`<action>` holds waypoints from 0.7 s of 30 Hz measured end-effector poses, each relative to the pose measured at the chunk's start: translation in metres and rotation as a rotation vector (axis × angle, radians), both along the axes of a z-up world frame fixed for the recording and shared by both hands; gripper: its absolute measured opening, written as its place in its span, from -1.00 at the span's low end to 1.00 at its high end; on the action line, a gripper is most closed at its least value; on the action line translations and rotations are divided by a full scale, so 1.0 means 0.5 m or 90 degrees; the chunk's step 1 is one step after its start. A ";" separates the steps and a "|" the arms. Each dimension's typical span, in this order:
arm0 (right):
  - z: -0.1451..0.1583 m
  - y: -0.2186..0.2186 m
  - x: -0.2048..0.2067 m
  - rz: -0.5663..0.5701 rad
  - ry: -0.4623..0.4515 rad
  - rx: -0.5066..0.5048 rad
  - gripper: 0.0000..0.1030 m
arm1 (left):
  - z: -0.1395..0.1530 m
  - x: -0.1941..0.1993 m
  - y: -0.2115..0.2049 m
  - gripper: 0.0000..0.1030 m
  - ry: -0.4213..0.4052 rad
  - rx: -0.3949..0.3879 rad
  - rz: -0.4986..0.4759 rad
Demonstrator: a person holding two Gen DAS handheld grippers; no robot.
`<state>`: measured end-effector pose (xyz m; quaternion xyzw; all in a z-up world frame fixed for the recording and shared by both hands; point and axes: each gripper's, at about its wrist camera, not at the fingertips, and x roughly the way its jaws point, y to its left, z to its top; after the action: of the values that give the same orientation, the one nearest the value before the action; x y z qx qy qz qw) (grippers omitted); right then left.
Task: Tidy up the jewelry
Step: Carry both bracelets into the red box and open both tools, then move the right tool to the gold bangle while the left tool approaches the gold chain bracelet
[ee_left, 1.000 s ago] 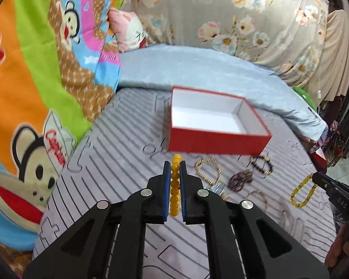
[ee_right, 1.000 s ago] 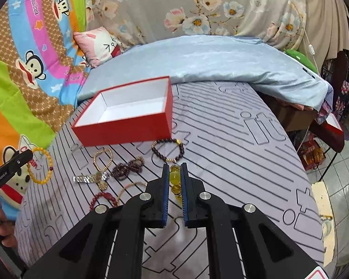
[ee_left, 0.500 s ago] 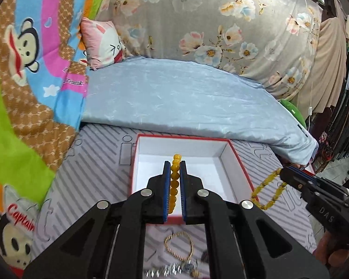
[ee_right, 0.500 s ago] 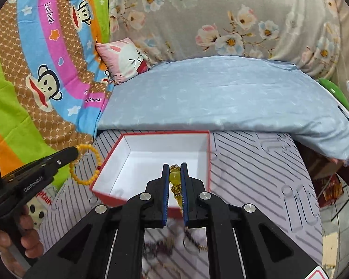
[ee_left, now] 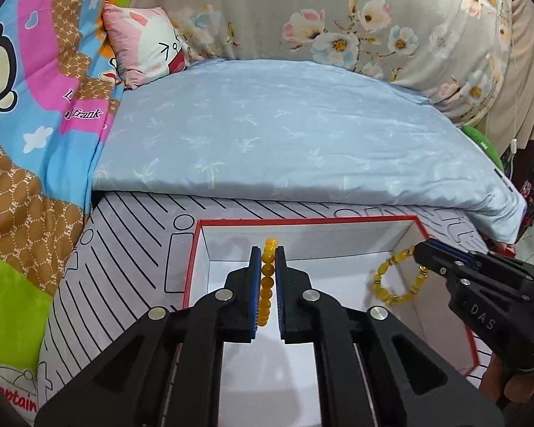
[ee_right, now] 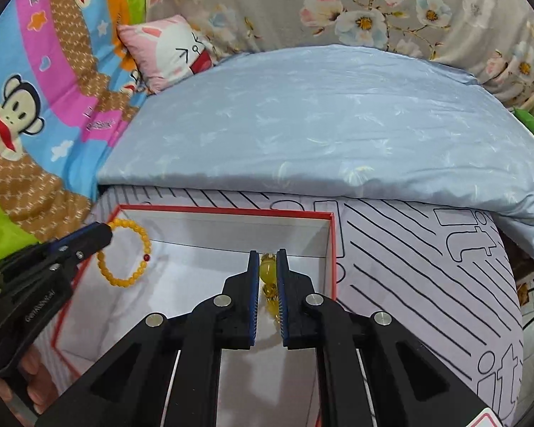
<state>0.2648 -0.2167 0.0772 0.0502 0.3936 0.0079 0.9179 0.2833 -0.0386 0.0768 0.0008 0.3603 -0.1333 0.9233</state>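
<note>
tongs had both travelled in the last second from low over the loose jewelry to a spot above the red box (ee_left: pixel 445 245). left tongs (ee_left: pixel 266 284) were narrow, clamped on the orange bead bracelet (ee_left: pixel 267 284), its loop hanging over the left part of the white box floor. right tongs (ee_right: pixel 268 284) were likewise narrow, pinched on the yellow bead bracelet (ee_right: pixel 268 277), which hung near the box's right wall. each bracelet showed as a full dangling loop from the other wrist view: orange bead bracelet (ee_right: pixel 128 252), yellow bead bracelet (ee_left: pixel 395 277)

meaning for the task, as judged: carry stage done for these two pieces; only the release into the box was left. the other jewelry no longer showed in either view, so count of what remained could not be told

edges and room: box interior open and bare under both loops. red rim close to the right tongs on their right side, and near the left tongs on their left. the two tongs stood apart inside the box span, no crossing. striped mat (ee_right: pixel 427 267) lay free to the right; blue bedding (ee_left: pixel 284 135) rose beyond the far wall
</note>
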 end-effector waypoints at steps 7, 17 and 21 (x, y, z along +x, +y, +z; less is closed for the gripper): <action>0.051 -0.019 -0.070 -0.030 -0.060 -0.026 -0.09 | 0.020 -0.034 0.031 0.10 -0.034 -0.018 0.041; 0.065 -0.029 -0.279 -0.040 -0.083 -0.009 0.02 | 0.041 -0.211 0.090 0.23 -0.058 -0.013 0.056; 0.030 -0.023 -0.357 -0.043 -0.059 0.010 0.03 | 0.016 -0.287 0.119 0.30 -0.037 -0.025 0.057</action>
<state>0.0864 -0.2284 0.0923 0.0701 0.3486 -0.0177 0.9345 0.1400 0.0211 0.0847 -0.0297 0.3304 -0.0985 0.9382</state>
